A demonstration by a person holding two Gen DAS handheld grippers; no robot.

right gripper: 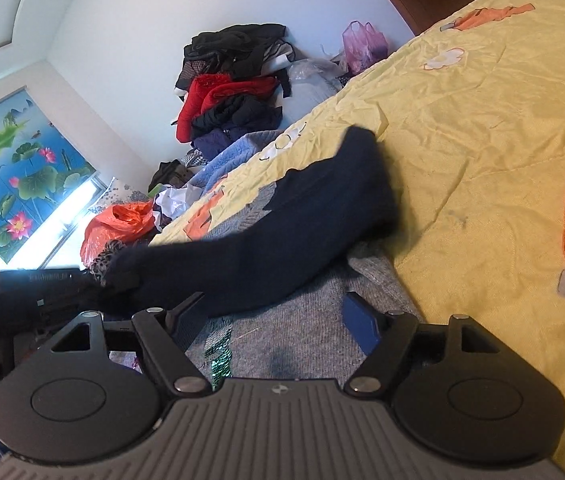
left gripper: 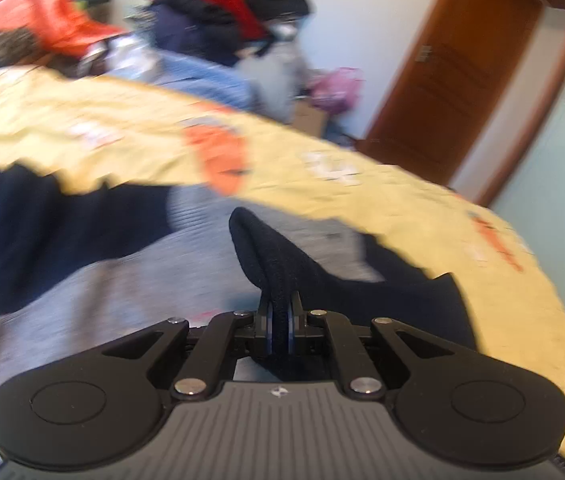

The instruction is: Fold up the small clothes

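Left wrist: left gripper (left gripper: 280, 312) pinches navy sleeve (left gripper: 274, 256), twelve o'clock. Right gripper (right gripper: 278, 316) gapes, empty. Thin bite may slip

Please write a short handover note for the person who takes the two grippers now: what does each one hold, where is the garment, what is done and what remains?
Left hand-held gripper: shut on the dark navy sleeve of the garment, which is lifted above the body.
Right hand-held gripper: open, holds nothing, hovers over the grey sweater body.
The garment lies on the yellow bedspread. In the right wrist view the navy sleeve stretches across the grey body towards the left gripper.
Done: one sleeve is picked up and is partly across the body.
Left: probably lay this sleeve flat, fold the other side, then fold the body. The left wrist view is blurred, so check the grip.
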